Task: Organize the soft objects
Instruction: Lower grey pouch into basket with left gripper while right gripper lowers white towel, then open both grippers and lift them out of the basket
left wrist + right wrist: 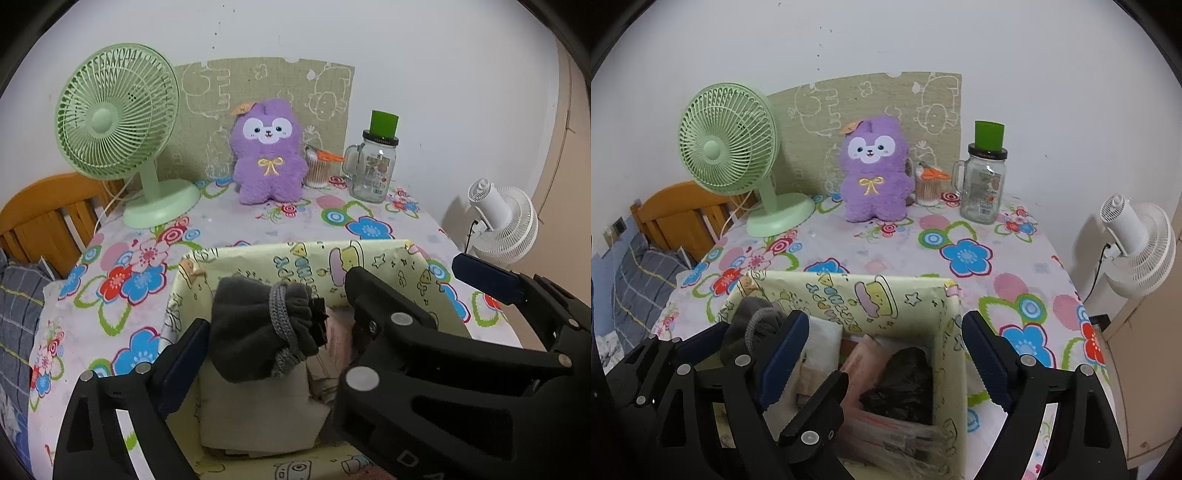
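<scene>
1. a table (pixel 258 221) in a flowered cloth carries everything; places below are given from the yellow box.
2. the yellow box (pixel 886 295), printed with cartoons, stands at the near edge of the table.
3. a green fan (pixel 110 122) stands beyond the box to the left, and a purple plush toy (pixel 267 155) sits straight behind it against the wall.
4. a glass jar (pixel 373 166) with a green cap stands behind the box to the right.
5. a rolled grey sock bundle (pixel 258 328) lies inside the box, at its left side, on a white folded cloth (pixel 258 398).
6. the left gripper (pixel 332 314) hangs over the box, jaws wide apart, with the bundle just beside its left finger.
7. the right gripper (pixel 886 354) has its jaws apart astride the box's right wall, holding nothing.
</scene>
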A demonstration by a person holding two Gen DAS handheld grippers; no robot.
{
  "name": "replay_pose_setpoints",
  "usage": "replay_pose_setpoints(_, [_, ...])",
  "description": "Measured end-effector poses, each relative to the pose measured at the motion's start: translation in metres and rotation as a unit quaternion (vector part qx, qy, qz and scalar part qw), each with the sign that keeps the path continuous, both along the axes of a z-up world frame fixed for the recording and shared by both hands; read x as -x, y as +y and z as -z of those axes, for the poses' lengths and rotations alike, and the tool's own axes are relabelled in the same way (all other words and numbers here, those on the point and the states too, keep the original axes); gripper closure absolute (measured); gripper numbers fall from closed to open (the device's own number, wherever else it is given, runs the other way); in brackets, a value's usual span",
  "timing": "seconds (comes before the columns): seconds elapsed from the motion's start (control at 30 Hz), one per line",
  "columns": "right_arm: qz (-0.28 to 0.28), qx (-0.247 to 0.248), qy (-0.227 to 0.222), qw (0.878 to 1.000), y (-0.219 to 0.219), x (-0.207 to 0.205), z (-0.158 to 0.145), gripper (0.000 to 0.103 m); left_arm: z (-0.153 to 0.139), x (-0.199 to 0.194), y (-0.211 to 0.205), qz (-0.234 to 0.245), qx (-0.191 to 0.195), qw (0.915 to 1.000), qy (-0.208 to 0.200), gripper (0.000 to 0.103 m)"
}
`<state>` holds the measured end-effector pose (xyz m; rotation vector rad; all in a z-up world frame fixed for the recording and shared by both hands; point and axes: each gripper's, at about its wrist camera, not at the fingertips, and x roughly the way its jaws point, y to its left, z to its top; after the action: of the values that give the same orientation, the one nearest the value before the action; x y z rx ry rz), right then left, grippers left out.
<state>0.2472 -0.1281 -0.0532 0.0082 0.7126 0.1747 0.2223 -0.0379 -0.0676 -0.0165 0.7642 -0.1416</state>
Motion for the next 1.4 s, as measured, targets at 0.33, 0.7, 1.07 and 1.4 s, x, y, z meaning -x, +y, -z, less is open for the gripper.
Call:
replay_pose_setpoints(0.33, [0.008,0.002,0.000,1.000,-0.004,0.017,-0.001,0.016,-0.002,0.016,-0.004,0.004,0.002,1.0000,-0.007,0.006])
replay_pose_setpoints(0.7, [0.024,0.001,-0.008,1.000,-0.015,0.045,-0.005,0.014,-0.005,0.037,-0.014,0.019,0.009,0.9996,-0.020,0.006])
replay_pose_setpoints(1.07, [0.036,-0.001,-0.008,0.999,-0.030,0.064,-0.003,0.013,-0.004,0.053,-0.029,0.033,0.004,0.9992,-0.023,0.006])
replay_pose_setpoints(1.4, [0.027,-0.006,-0.021,0.999,-0.024,0.086,-0.008,0.013,-0.011,0.076,-0.024,0.024,-0.001,0.9990,-0.037,0.006])
